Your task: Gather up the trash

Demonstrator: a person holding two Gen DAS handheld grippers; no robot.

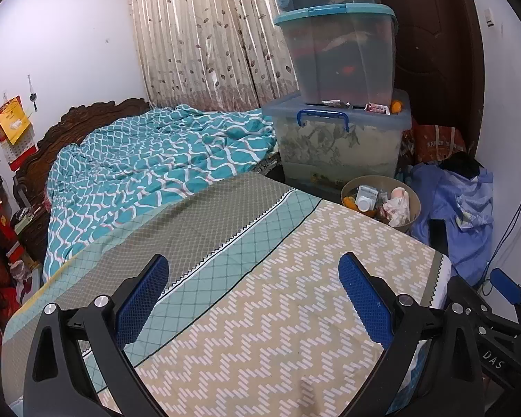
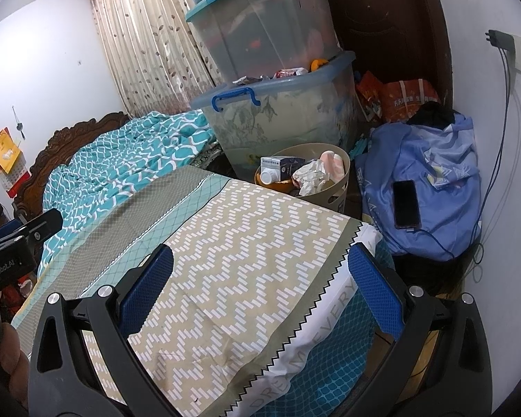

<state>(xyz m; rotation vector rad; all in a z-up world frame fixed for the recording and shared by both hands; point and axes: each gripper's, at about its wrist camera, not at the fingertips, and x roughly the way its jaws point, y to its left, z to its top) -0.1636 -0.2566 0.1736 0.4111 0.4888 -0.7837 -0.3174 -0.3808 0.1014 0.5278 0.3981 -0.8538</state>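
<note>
A beige round trash bin stands on the floor past the far corner of the bed. It holds a white bottle, a small carton, crumpled paper and orange peel. Wrappers and an orange piece lie on the lid of the lower storage box. My left gripper is open and empty above the bed. My right gripper is open and empty over the bed's corner.
The bed has a zigzag sheet and a teal quilt. Stacked clear storage boxes stand behind the bin. A blue fabric bundle with a phone and cable lies right of the bin. Dark door and curtain behind.
</note>
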